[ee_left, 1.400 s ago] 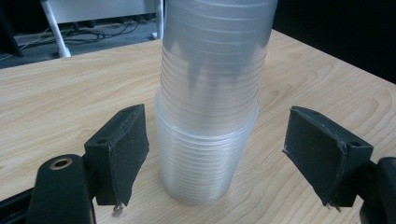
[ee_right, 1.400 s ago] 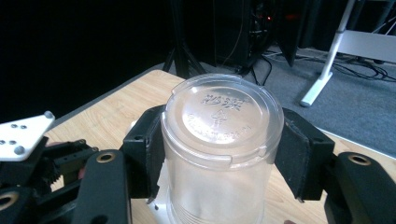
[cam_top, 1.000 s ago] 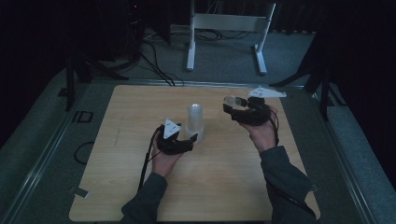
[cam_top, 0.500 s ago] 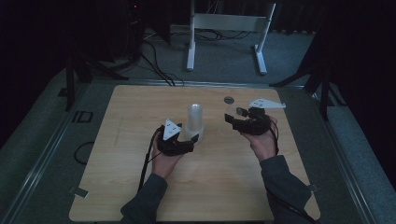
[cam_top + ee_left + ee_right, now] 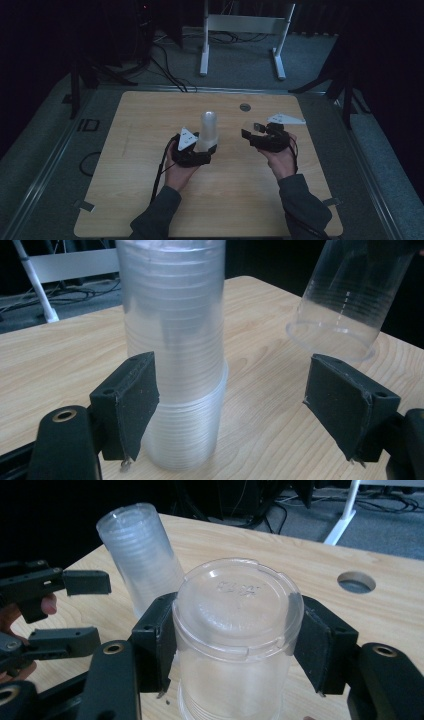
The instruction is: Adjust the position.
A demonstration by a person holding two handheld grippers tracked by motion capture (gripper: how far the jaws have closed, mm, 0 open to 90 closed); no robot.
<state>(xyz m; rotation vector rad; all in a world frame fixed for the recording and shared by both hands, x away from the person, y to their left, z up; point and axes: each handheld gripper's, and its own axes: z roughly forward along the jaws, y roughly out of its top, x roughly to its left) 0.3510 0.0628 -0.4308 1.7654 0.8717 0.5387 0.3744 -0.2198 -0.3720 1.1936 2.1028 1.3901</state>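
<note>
Since the earlier frames the right gripper (image 5: 251, 131) has drawn back from the far side of the table (image 5: 150, 115) toward the person and now hangs to the right of the stack of cups (image 5: 208, 130), well apart from it. Its jaws are clamped on a single clear cup (image 5: 235, 630), held upside down with its closed base uppermost; in the left gripper view that cup (image 5: 350, 295) hovers off the tabletop, to the right of the stack and beyond it. The left gripper (image 5: 206, 150) has kept its place at the foot of the stack, jaws spread wide, one pad (image 5: 131, 400) touching the stack's lower part and the other standing clear of it. The stack (image 5: 175, 355) stands upright, rims down, on the wood, nearer the person than the round hole (image 5: 245, 107).
</note>
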